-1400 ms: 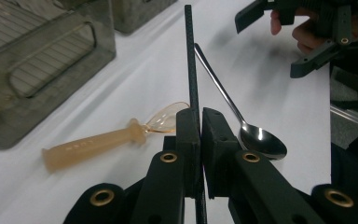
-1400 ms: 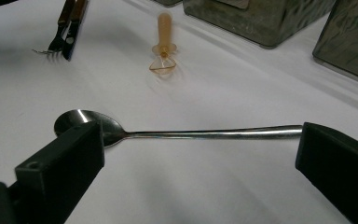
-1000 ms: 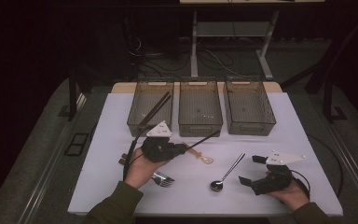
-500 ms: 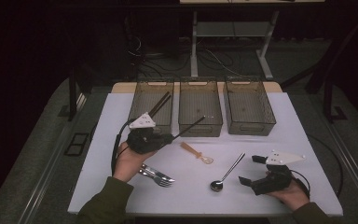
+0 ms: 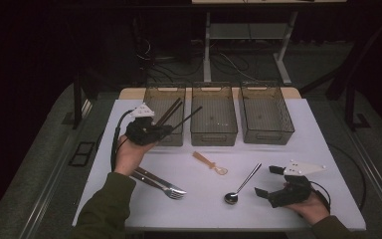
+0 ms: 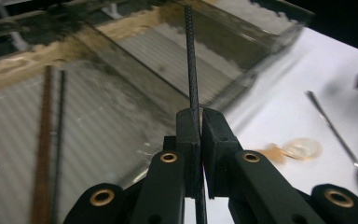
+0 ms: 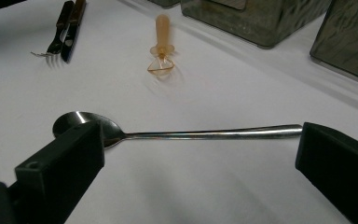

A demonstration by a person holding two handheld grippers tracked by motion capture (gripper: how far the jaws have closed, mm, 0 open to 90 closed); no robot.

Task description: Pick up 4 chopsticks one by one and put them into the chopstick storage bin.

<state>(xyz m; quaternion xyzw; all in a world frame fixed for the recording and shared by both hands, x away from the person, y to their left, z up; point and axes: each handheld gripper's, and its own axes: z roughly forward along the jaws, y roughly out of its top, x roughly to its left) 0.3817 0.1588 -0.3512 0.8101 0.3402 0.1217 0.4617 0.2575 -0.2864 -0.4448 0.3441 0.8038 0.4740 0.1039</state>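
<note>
Jaws of the left claw (image 6: 199, 122) were pressed together on a single black chopstick (image 6: 192, 65), gripped near its lower part, with the stick running on past the pads. Seen from the high view, the left claw (image 5: 165, 130) sat at the near edge of the left bin (image 5: 163, 99), and the chopstick (image 5: 189, 117) slanted up and to the right, its far end over the rim of the middle bin (image 5: 214, 130). Two further chopsticks (image 5: 170, 110) leaned inside the left bin. A third, right bin (image 5: 266, 130) stood in the same row at the back of the white worktop (image 5: 308, 149).

Jaws of the right claw (image 7: 200, 149) stood wide apart, low over the worktop, holding nothing. The metal spoon (image 7: 186, 134) lay flat on the worktop beyond them, bowl toward one jaw and handle end toward the other; contact could not be confirmed. In the high view, the right claw (image 5: 269, 180) was at the near right, just beside the spoon (image 5: 242, 182).

An amber plastic spoon (image 5: 210, 163) lay near the worktop's middle. A fork and knife (image 5: 160, 182) lay side by side at the near left, close to the left hand (image 5: 128, 155).
</note>
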